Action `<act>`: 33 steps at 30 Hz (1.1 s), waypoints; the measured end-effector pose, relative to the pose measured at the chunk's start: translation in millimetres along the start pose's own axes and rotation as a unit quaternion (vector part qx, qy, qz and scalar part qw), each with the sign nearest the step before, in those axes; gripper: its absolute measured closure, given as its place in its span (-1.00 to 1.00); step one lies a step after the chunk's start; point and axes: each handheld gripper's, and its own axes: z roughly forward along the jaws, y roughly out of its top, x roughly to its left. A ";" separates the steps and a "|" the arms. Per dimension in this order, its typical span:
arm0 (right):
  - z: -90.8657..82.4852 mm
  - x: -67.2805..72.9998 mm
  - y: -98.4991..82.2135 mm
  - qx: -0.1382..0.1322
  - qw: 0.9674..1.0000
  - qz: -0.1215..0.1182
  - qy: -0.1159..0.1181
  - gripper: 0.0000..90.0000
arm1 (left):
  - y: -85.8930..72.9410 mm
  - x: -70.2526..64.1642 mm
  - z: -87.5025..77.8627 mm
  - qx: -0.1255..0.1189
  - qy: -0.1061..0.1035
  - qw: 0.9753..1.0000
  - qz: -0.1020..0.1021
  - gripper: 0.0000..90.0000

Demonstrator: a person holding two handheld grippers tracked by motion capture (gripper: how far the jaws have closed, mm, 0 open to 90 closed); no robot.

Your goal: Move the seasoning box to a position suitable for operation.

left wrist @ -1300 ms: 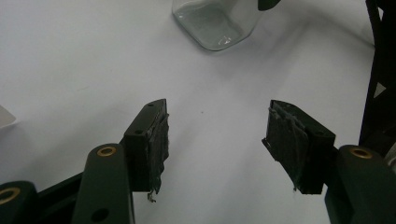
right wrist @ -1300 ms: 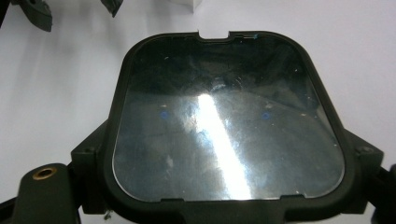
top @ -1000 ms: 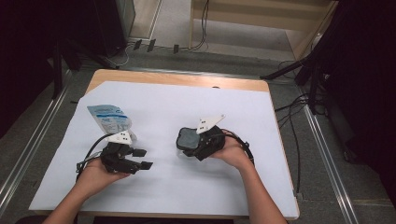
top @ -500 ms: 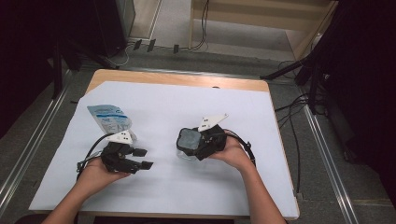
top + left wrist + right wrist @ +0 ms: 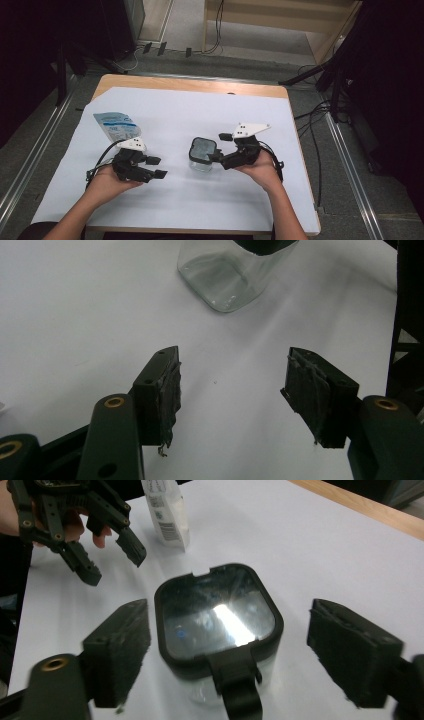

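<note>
The clear square glass jar with the black latched lid [image 5: 202, 154] stands mid-worktop [image 5: 300, 125]. The right claw [image 5: 227, 655] hangs just above it, jaws apart, straddling the lid without touching. The left claw [image 5: 155, 167], also spread and empty, waits farther off, pointing at it.

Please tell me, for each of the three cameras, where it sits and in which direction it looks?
High view: above the table, looking down; both forearms, left gripper, right gripper.
Left gripper view: on the left gripper, facing the glass jar.
Right gripper view: on the right gripper, above the jar's lid.
Shared: the jar, the white sheet.
</note>
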 end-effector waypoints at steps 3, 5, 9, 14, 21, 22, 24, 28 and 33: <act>-10.3 4.2 -5.7 0.000 1.000 0.004 -0.017 -0.41 | 3.7 -0.5 -0.1 0.001 -0.003 1.000 0.008 -0.10; -16.5 5.9 -9.7 -0.003 1.000 0.010 -0.025 -0.23 | 5.9 -0.6 -0.7 -0.002 -0.002 1.000 0.011 -0.10; -26.9 11.9 -20.3 0.001 0.999 0.029 -0.028 0.08 | 8.6 0.1 0.7 -0.004 -0.005 1.000 0.013 -0.10; -27.5 20.4 -36.9 0.017 0.999 0.032 -0.026 0.44 | 11.4 0.9 3.0 -0.011 -0.009 1.000 0.016 -0.10; -14.0 17.6 -52.0 0.052 0.997 0.046 -0.019 0.98 | 12.9 2.5 5.7 -0.016 -0.013 1.000 0.018 -0.09; -14.0 17.6 -52.0 0.052 0.997 0.046 -0.019 0.98 | 13.1 3.0 5.9 -0.016 -0.011 1.000 0.018 -0.09; -12.3 17.4 -53.5 0.053 0.997 0.047 -0.017 1.00 | 13.5 3.5 6.8 -0.018 -0.010 1.000 0.015 -0.10; -8.3 14.2 -54.8 0.054 0.997 0.052 -0.010 1.00 | 17.8 2.8 9.5 -0.013 -0.007 1.000 0.025 -0.10; -4.1 8.4 -55.1 0.055 0.997 0.061 -0.014 1.00 | 18.5 2.2 12.7 -0.005 -0.006 1.000 0.030 -0.10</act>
